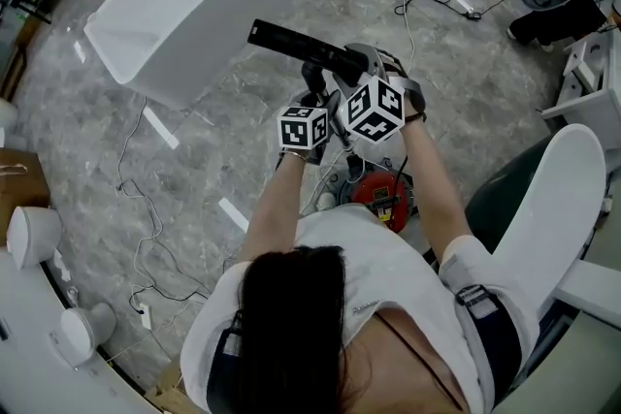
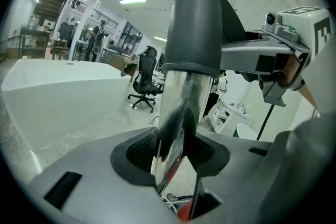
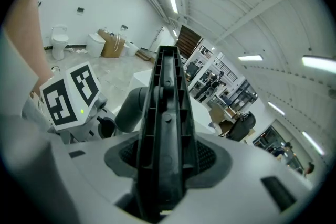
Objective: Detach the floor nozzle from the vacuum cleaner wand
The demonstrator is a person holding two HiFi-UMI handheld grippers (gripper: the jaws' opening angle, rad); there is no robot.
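The vacuum assembly is held in the air in front of the person's chest, above the floor; no bench carries it. The left gripper (image 2: 176, 157) has its fingers (image 2: 94, 176) partly closed on the shiny metal wand (image 2: 178, 107), which stands nearly upright between them, just below the dark grey collar (image 2: 197, 23). The right gripper (image 3: 165, 157) has its fingers (image 3: 252, 176) somewhat wider, clamped across the ribbed black floor nozzle (image 3: 165, 102), whose long axis passes straight through the grip. In the head view the nozzle runs from the grippers toward the upper left, away from the person, while the wand drops toward the floor. The two grips sit close together, on either side of the collar. Separation therefore appears to depend on the wand's own axis: the right gripper is placed to draw the nozzle off along that line while the left gripper braces the wand. A sideways pull would likely bind the joint.
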